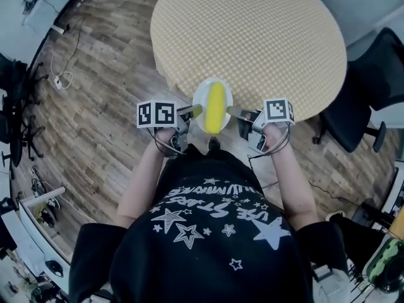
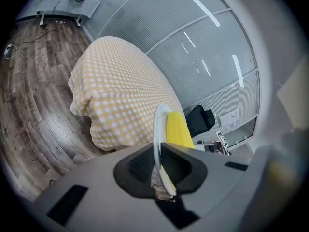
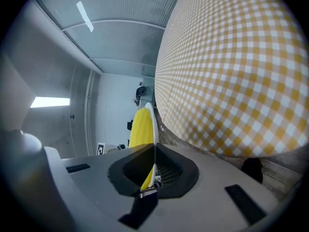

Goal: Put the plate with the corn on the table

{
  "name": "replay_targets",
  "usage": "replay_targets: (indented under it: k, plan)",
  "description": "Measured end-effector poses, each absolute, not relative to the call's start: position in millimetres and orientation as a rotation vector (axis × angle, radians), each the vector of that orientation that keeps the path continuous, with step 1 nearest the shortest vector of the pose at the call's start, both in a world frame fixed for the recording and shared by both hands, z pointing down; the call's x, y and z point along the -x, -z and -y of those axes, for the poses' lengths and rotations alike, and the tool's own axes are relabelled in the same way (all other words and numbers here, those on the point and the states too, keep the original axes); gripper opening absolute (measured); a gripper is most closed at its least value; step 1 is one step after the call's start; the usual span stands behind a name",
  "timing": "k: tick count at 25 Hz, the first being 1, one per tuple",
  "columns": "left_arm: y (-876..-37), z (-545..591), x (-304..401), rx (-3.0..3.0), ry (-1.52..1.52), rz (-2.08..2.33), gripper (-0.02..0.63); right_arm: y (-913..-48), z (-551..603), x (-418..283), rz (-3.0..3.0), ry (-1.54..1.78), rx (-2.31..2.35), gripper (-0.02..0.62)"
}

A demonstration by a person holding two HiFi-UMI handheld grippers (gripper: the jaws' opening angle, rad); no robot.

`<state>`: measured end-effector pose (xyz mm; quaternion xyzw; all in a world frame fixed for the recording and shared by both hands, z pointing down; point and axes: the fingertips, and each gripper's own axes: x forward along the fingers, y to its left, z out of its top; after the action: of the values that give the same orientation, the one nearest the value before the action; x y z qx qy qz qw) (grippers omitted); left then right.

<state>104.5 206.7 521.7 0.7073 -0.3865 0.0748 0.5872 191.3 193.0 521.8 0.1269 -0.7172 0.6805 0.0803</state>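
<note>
A white plate (image 1: pixel 200 101) carries a yellow corn cob (image 1: pixel 215 108), held in the air at the near edge of the round table (image 1: pixel 252 36) with its yellow checked cloth. My left gripper (image 1: pixel 195 111) is shut on the plate's left rim, my right gripper (image 1: pixel 232 112) on its right rim. In the left gripper view the plate (image 2: pixel 157 129) runs edge-on between the jaws with the corn (image 2: pixel 177 128) on its right face. The right gripper view shows the plate rim (image 3: pixel 153 122) edge-on in the jaws and the corn (image 3: pixel 142 127) to its left.
A black office chair (image 1: pixel 363 100) stands right of the table. Wood-plank floor (image 1: pixel 101 74) lies to the left, with cables and chair legs (image 1: pixel 19 112) at the far left. The person's black star-printed shirt (image 1: pixel 208 232) fills the bottom.
</note>
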Motion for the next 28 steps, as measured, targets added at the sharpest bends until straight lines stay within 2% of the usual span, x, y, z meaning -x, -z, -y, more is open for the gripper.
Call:
replay_targets:
  k: [12, 28]
  plan:
    - [-530, -174, -70, -1.606, -0.149, 0.899, 0.035, -527, -158, -155, 2.114, -2.042, -0.326, 0.034]
    - [-534, -54, 77, -1.721, -0.287, 0.699, 0.035, -524, -55, -10, 2.175, -2.067, -0.633, 0.034]
